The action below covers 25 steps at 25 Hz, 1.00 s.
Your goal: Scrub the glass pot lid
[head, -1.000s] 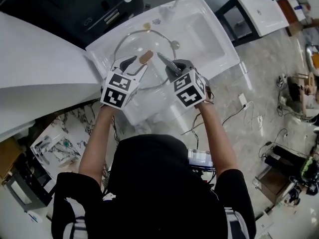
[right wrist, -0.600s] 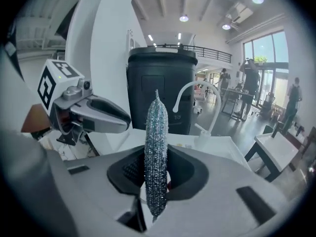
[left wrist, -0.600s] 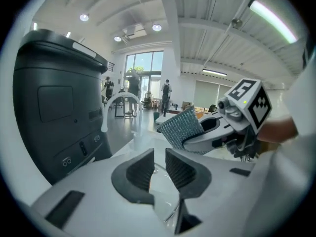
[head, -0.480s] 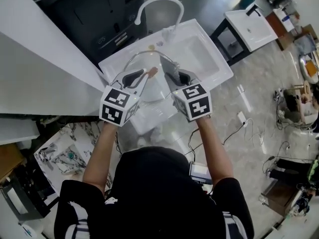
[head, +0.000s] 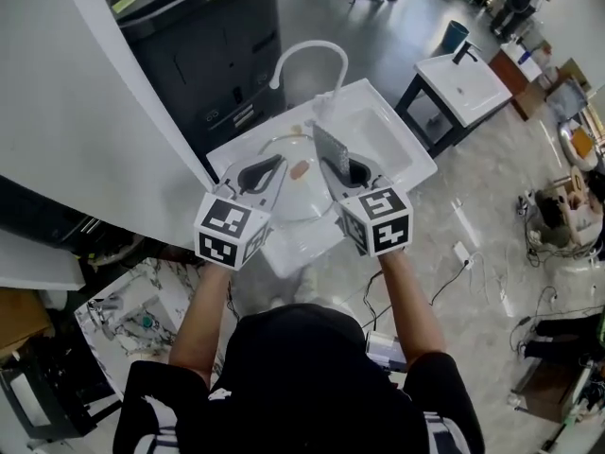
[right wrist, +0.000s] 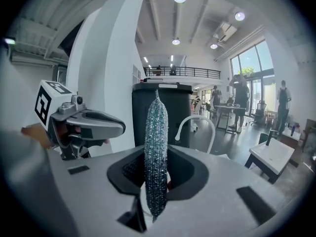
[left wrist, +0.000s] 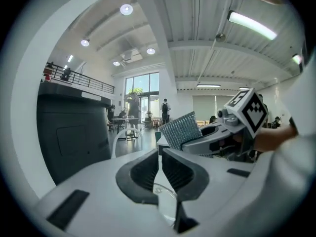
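Scrubbing looks barely begun, as far as I can judge: pad and glass are near each other, but I see no contact between them.

My left hand-held gripper [head: 267,170] has its jaws drawn together on the rim of the glass lid [head: 293,197]. They have just been closing, and in the left gripper view a thin curve of clear glass [left wrist: 165,196] sits pinched low between them. In the head view the glass lid lies at centre frame, between the two marker cubes and over the white sink [head: 416,159], with its tan knob [head: 299,170] showing near the left jaws. The curved faucet [head: 307,55] stands above it in the frame.

My right hand-held gripper [head: 342,168] is clamped on a glittery scouring pad [right wrist: 156,142], which stands on edge between its jaws. In the head view the scouring pad [head: 330,149] pokes up just right of the lid; whether it touches the rim I cannot tell.

Done so far, I'd say: the lid is gripped and the pad is in hand. Left to do is nearly everything, meaning bringing the pad flat against the glass and working it across both faces and the rim. I can't make out suds or water on the glass, so I won't claim any part is clean.
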### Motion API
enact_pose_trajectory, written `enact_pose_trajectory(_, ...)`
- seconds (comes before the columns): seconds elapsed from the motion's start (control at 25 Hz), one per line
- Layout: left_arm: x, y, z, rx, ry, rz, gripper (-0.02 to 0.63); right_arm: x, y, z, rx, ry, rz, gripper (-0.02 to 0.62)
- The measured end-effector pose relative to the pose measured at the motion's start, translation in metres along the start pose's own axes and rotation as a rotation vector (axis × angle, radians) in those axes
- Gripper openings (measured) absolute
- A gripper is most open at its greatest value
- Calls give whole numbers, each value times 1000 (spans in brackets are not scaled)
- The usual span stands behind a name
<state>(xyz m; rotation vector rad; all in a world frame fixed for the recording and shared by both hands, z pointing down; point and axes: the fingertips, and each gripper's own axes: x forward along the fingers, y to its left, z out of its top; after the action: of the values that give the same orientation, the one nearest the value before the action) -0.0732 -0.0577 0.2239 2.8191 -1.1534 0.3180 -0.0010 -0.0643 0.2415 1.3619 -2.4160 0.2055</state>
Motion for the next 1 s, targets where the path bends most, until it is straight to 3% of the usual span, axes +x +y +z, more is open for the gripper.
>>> enact_pose_trajectory(0.56,-67,-27,70,92,-193,-8,20,-71,35,79,36,-293,-109,69)
enact_pose_trajectory(0.8,-87,-35,82,107,-226,6,20,-96,47,94,-36,-340,-171,69)
enact_pose_trajectory(1.0,-99,-36,81,143,-243,43,20,-106,59,95,-43,-348,-161,69)
